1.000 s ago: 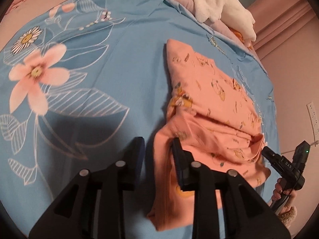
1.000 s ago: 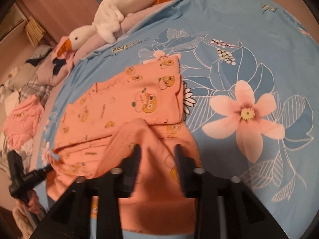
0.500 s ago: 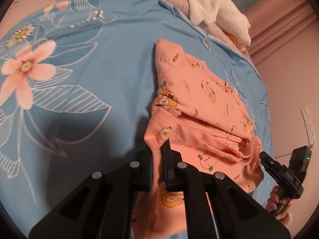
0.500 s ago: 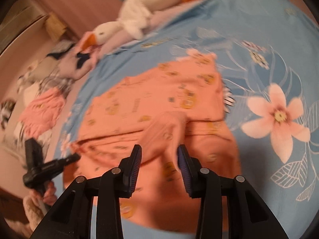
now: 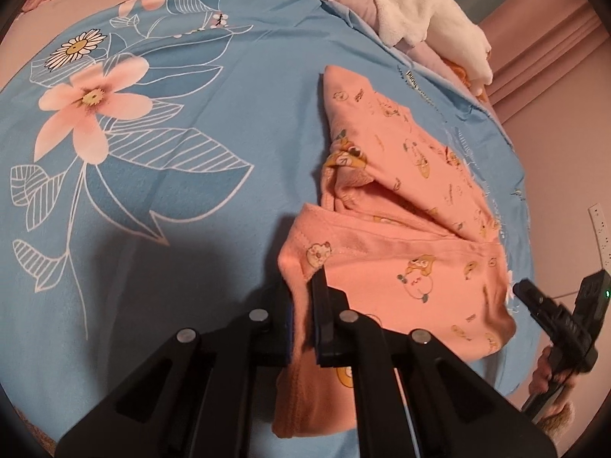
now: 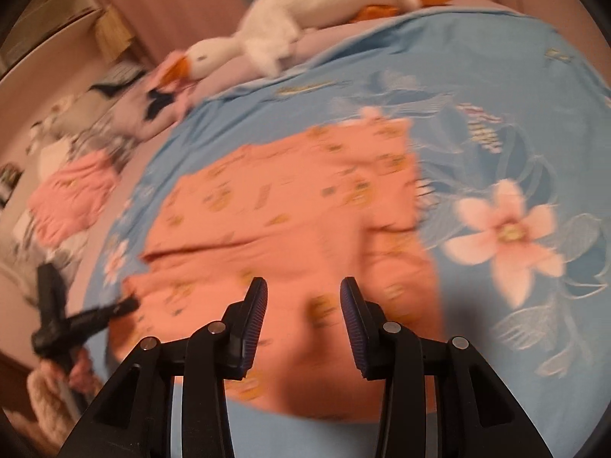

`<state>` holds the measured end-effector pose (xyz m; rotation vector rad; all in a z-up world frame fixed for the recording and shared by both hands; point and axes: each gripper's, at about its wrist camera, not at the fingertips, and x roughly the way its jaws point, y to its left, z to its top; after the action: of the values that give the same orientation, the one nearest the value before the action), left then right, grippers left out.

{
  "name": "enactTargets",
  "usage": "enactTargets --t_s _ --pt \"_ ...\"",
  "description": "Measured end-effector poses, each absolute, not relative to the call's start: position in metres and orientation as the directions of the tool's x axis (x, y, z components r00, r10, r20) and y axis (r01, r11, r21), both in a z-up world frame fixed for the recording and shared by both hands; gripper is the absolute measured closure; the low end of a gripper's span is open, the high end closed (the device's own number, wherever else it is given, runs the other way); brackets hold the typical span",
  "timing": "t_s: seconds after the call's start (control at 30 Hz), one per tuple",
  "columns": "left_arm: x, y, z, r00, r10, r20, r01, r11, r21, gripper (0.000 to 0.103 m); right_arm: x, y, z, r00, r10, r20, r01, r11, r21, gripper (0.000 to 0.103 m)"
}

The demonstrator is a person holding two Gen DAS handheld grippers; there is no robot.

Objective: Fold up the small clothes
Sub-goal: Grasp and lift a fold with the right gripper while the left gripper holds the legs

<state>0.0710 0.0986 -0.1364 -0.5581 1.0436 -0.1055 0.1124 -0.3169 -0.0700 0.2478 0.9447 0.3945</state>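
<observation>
Writing runs along the blue floral sheet's [image 5: 214,122] hem beyond the left gripper [image 5: 305,316], too small to read. That gripper is clamped on a corner of the orange printed garment [image 5: 412,274], which lies half folded on the bed ahead of it. The right gripper [image 6: 303,320] hovers above the garment with jaws apart and nothing between them; its view is blurred. A white goose toy [image 6: 305,19] lies beyond.
</observation>
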Motion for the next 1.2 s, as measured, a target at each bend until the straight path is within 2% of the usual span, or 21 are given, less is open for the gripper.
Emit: enactTargets --t_s 0.1,0.17,0.6,0.63,0.67,0.73,0.93,1.2 --pt "0.067 0.101 -0.134 0.523 -0.318 -0.791 -0.189 0.862 -0.471 0.096 0.131 -0.334 -0.081 0.502 0.436 -0.747 -0.160 0.895 0.415 0.062" --pt "0.065 0.101 -0.134 0.515 -0.243 -0.822 -0.211 0.893 -0.396 0.097 0.139 -0.336 -0.088 0.495 0.429 -0.756 -0.134 0.897 0.421 0.062" --pt "0.047 0.108 -0.133 0.493 -0.278 -0.824 -0.227 0.874 -0.430 0.096 0.168 -0.322 -0.116 0.403 0.541 -0.738 -0.136 0.833 0.537 0.062" --pt "0.046 0.108 -0.134 0.494 -0.281 -0.823 -0.228 0.872 -0.434 0.096 0.168 -0.319 -0.118 0.403 0.540 -0.739 -0.138 0.834 0.534 0.071" --pt "0.046 0.108 -0.134 0.497 -0.284 -0.820 -0.230 0.868 -0.441 0.096 0.169 -0.316 -0.118 0.411 0.534 -0.739 -0.140 0.838 0.528 0.084" --pt "0.047 0.107 -0.132 0.503 -0.293 -0.813 -0.229 0.862 -0.453 0.097 0.167 -0.314 -0.116 0.412 0.548 -0.728 -0.142 0.828 0.542 0.094" --pt "0.042 0.102 -0.118 0.531 -0.299 -0.793 -0.203 0.864 -0.461 0.097 0.142 -0.319 -0.085 0.498 0.550 -0.670 -0.190 0.823 0.535 0.096" --pt "0.041 0.093 -0.081 0.607 -0.331 -0.722 -0.120 0.860 -0.495 0.097 0.102 -0.326 -0.029 0.648 0.456 -0.610 -0.225 0.880 0.418 0.096"
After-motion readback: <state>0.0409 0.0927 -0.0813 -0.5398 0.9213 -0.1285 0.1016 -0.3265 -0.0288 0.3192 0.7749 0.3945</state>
